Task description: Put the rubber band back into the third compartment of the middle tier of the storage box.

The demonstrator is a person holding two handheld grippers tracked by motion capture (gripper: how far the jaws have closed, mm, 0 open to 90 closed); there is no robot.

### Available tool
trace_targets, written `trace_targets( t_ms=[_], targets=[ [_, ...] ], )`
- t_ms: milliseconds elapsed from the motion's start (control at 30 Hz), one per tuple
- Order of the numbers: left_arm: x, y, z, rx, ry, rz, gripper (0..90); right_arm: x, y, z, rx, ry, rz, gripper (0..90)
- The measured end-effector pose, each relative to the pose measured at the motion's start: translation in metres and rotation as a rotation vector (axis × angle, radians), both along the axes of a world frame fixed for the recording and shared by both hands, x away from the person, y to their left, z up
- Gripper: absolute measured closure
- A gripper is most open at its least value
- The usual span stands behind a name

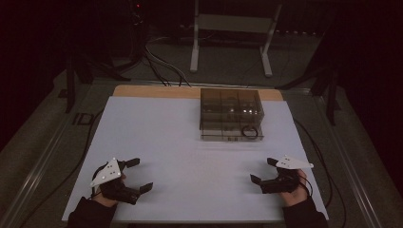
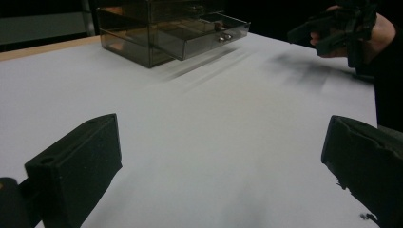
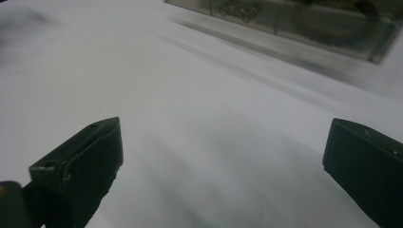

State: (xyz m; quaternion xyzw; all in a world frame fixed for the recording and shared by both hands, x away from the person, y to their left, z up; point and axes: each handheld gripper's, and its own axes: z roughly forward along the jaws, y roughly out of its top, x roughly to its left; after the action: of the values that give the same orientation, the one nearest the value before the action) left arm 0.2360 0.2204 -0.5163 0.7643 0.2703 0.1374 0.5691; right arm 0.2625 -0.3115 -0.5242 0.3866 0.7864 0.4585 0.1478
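A smoky clear plastic drawer box (image 1: 231,112) stands at the far middle of the white table (image 1: 190,156). Its bottom drawer (image 1: 231,132) is pulled out toward me, and a black ring (image 1: 250,131) lies in its right end. The same box (image 2: 157,28) appears far off in the left gripper view, and the drawer (image 3: 304,23) with the ring (image 3: 332,16) shows in the right gripper view. My left gripper (image 1: 142,174) rests open near the front left, empty. My right gripper (image 1: 263,171) rests open near the front right, also empty; it shows too as the right gripper (image 2: 304,33) in the left gripper view.
A wooden strip (image 1: 142,91) runs along the table's far edge. Behind it, cables (image 1: 161,66) trail on the dark floor beside a white metal stand (image 1: 230,28). Wide bare white surface lies between the grippers and the box.
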Motion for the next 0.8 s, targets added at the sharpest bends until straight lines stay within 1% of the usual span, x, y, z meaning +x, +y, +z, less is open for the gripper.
trace_targets(
  t_ms=[33,167,233,367,400,433,500,567,600,633,667,767,800],
  targets=[
    [0.000,0.000,0.000,-0.001,0.001,0.001,0.3,-0.003,-0.005,-0.002,0.002,0.010,-0.016,0.0],
    [0.001,-0.001,-0.001,0.003,0.004,-0.001,0.3,-0.007,-0.011,-0.003,-0.001,0.007,-0.037,0.0],
    [0.000,-0.001,-0.001,0.002,0.004,0.000,0.3,-0.012,-0.019,-0.004,0.008,0.019,-0.066,0.0],
    [0.001,0.000,-0.001,0.000,0.006,0.001,0.3,-0.015,-0.024,-0.005,0.010,0.026,-0.080,0.0],
    [0.001,0.000,-0.001,-0.001,0.006,0.002,0.3,-0.019,-0.030,-0.007,0.012,0.040,-0.104,0.0],
    [0.000,0.000,-0.001,0.000,0.004,0.001,0.3,-0.019,-0.030,-0.007,0.012,0.040,-0.104,0.0],
    [0.001,0.000,-0.001,0.003,0.004,-0.001,0.3,-0.023,-0.034,-0.010,-0.003,0.046,-0.122,0.0],
    [0.001,0.000,-0.001,-0.001,0.006,0.001,0.3,-0.024,-0.035,-0.010,-0.003,0.046,-0.126,0.0],
    [0.001,0.000,-0.001,0.002,0.005,0.001,0.3,-0.025,-0.037,-0.010,-0.001,0.046,-0.141,0.0],
    [0.001,0.000,-0.002,0.007,0.005,-0.002,0.3,-0.025,-0.037,-0.010,-0.001,0.046,-0.141,0.0],
    [0.001,-0.001,-0.002,0.008,0.006,-0.002,0.3,-0.024,-0.038,-0.010,0.013,0.037,-0.149,0.0],
    [0.001,-0.001,-0.002,0.007,0.009,-0.001,0.3,-0.021,-0.036,-0.012,0.013,0.033,-0.147,0.0],
    [0.001,-0.001,-0.002,0.007,0.008,-0.001,0.3,-0.018,-0.035,-0.014,0.017,0.041,-0.139,0.0]
  ],
)
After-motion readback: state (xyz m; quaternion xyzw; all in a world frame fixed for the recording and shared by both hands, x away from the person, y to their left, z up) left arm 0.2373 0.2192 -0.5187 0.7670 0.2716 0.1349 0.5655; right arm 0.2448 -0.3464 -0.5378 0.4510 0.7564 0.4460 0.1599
